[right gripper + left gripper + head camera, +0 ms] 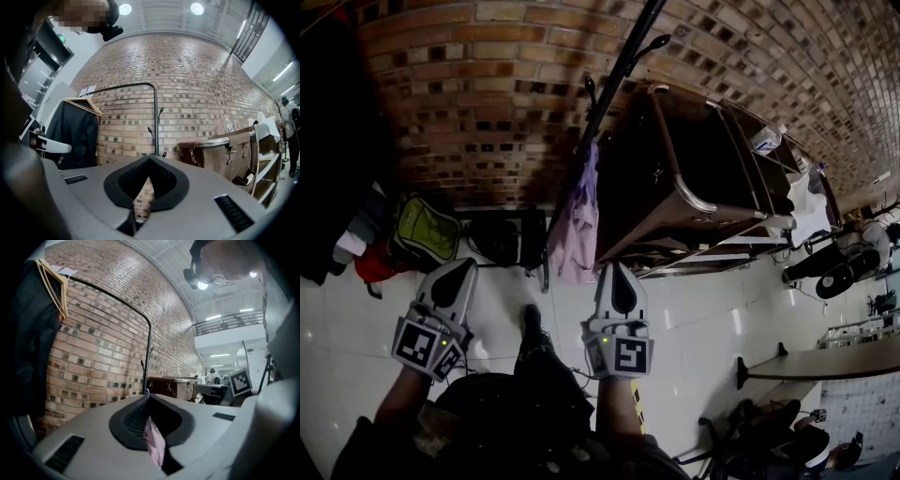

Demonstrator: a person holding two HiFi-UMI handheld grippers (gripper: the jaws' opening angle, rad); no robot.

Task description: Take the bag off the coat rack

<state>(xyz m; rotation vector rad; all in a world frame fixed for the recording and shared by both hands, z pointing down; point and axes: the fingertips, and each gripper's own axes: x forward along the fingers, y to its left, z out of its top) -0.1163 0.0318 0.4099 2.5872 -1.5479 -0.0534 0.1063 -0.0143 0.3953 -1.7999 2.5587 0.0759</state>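
Pink bag (577,230) hangs on coat rack (609,94); print on white tag (65,272) unreadable.

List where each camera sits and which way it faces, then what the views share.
Head view: on the person's head, looking steeply down at the floor, coat rack and pink bag; left gripper, right gripper and forearms show.
Left gripper view: on the left gripper, level along its shut jaws toward the brick wall; the bag shows through their gap.
Right gripper view: on the right gripper, level toward the same wall; its shut jaws show.
Shared: both gripper views catch the wall and the rack's upright.
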